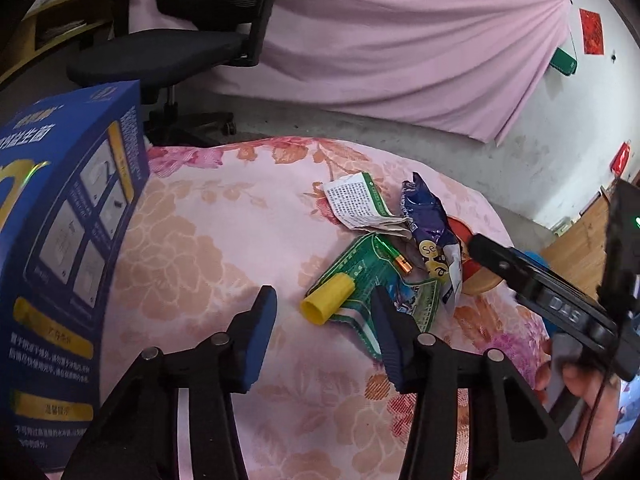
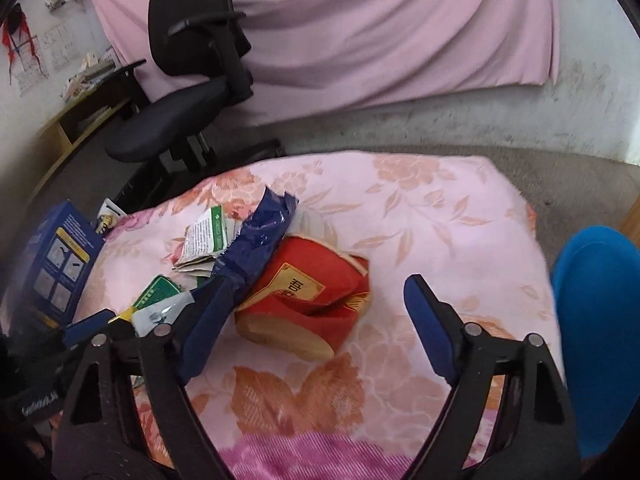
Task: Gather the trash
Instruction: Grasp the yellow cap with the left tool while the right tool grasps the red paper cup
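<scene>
Left gripper (image 1: 324, 320) and right gripper (image 2: 316, 312) both stood spread, grasping nothing. The crushed red-and-gold paper carton (image 2: 308, 300) lay between the right fingers, nearer the left one; probably light and yielding, best pinched across its flattened body.

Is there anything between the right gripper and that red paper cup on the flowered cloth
Nothing visible blocks it. The right gripper is open, with the crushed red paper cup lying on the flowered cloth between its fingers. The purple wrapper lies over the cup's far left edge, beside the left finger.
</scene>
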The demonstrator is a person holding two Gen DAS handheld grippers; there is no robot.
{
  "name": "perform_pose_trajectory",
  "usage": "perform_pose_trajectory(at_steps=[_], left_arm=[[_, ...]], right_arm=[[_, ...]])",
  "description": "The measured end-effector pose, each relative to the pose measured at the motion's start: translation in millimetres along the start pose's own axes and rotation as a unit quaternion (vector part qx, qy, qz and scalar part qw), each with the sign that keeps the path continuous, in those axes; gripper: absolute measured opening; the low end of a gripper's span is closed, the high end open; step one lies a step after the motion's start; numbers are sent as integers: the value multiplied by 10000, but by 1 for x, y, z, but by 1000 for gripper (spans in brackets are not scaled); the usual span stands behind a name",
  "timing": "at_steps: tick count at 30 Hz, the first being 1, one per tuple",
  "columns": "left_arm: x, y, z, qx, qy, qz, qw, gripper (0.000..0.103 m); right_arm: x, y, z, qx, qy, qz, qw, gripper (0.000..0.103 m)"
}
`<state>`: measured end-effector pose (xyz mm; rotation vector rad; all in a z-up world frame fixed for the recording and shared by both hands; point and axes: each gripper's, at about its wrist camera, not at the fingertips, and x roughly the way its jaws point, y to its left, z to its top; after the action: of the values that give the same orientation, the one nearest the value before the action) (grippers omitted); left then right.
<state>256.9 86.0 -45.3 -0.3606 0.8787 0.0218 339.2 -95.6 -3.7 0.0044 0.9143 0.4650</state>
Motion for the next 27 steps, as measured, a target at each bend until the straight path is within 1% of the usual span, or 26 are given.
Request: perform_pose_trajectory(at_steps=[4, 5, 7, 8, 9, 14, 21, 23, 27], left_arm=[[3, 0, 0, 50, 56, -24, 10000, 31], [4, 0, -1, 53, 68, -38, 10000, 27], [5, 1, -2, 56, 69, -56, 9999, 26], [4, 1, -2, 58, 61, -68, 9999, 23], [4, 1, -2, 58, 52, -81, 9999, 19], [-1, 4, -5, 0, 10, -174, 9998, 17], [-13, 9, -12, -189, -30, -516, 9985, 16], [-17, 8, -16, -152, 7, -607, 9980, 16], [-23, -2, -29, 96, 242, -777, 9966, 12]], right_arm=[[9, 2, 0, -6, 184, 71, 9998, 103], [10, 1, -1, 1, 197, 90, 9998, 102], [10, 0, -1, 48, 215, 119, 9997, 101], [9, -2, -1, 74, 219, 129, 9996, 101], [10, -3, -1, 102, 222, 138, 9996, 98], [7, -4, -5, 157, 250, 174, 9994, 97], [-19, -7, -22, 41, 192, 146, 9997, 97], [-25, -8, -28, 30, 206, 168, 9996, 96], [-43, -12, -42, -6, 208, 197, 9996, 96]])
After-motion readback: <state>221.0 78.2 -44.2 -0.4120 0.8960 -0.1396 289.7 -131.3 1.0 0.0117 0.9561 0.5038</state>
